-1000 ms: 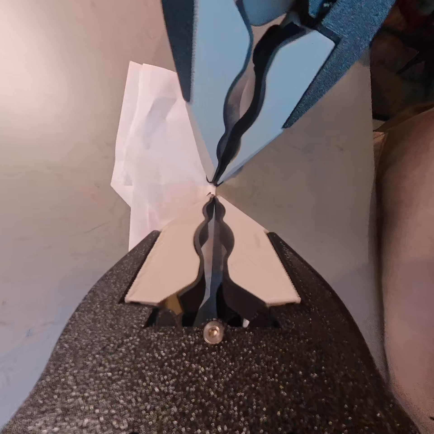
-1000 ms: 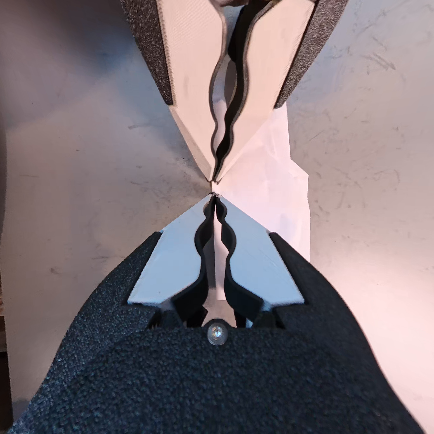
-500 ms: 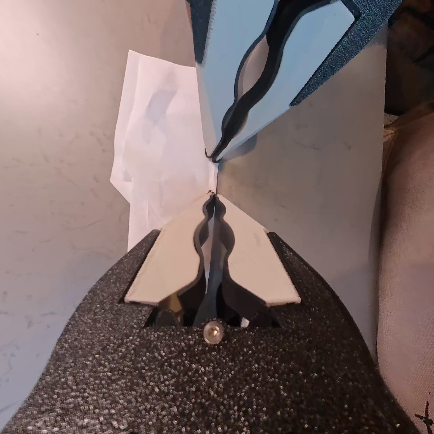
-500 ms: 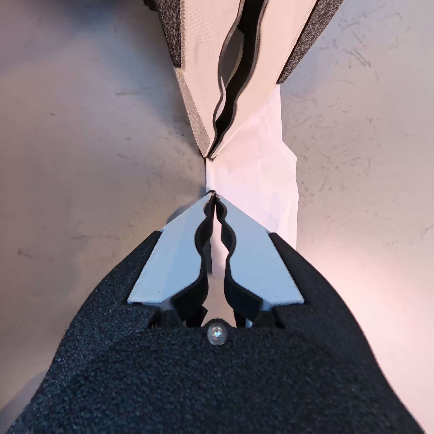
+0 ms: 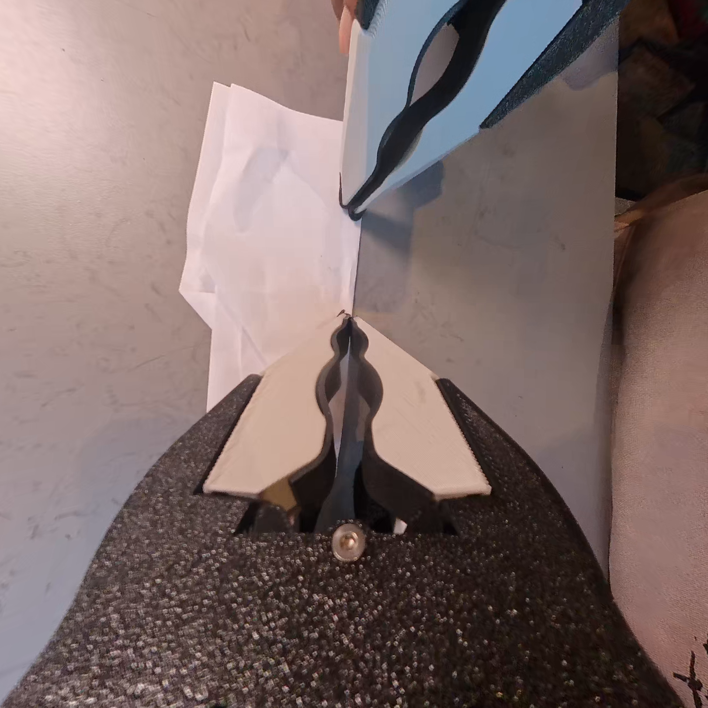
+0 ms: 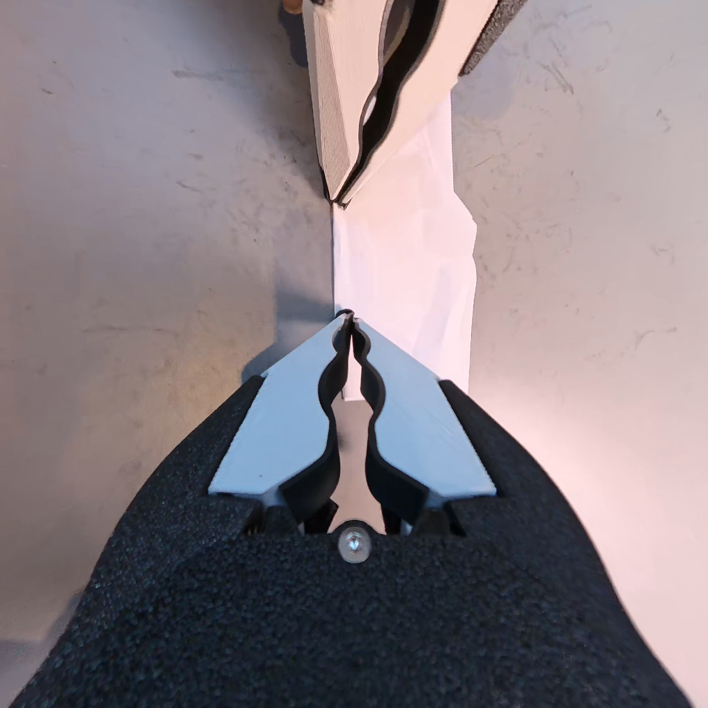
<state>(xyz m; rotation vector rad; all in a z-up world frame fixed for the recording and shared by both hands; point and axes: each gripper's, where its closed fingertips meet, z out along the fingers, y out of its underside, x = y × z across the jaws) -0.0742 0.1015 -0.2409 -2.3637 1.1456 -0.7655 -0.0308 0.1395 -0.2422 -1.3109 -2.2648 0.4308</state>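
- A folded, creased white sheet of paper (image 5: 276, 230) lies on a grey scuffed tabletop (image 5: 95, 230); one straight edge of it is lifted and stretched between the two grippers.
- The left gripper (image 5: 348, 316) has its fingers pressed together at the tips, pinching the near end of that edge.
- The right gripper (image 6: 346, 315) is likewise closed tip to tip on the paper's edge at its own end.
- In the left wrist view the right gripper (image 5: 350, 208) shows farther off at the top, pale blue, its tips meeting on the far part of the same edge.
- In the right wrist view the left gripper (image 6: 337, 201) shows at the top, cream-coloured, tips closed on the edge.
- Only the left wrist view shows the table's right edge, with a beige cloth surface (image 5: 659, 383) beyond it and dark clutter (image 5: 662, 95) farther back.
- Only the right wrist view shows the paper's short end (image 6: 352, 394), seen through the gap between its finger pads.
- A fingertip (image 5: 344, 23) shows at the top of the left wrist view.
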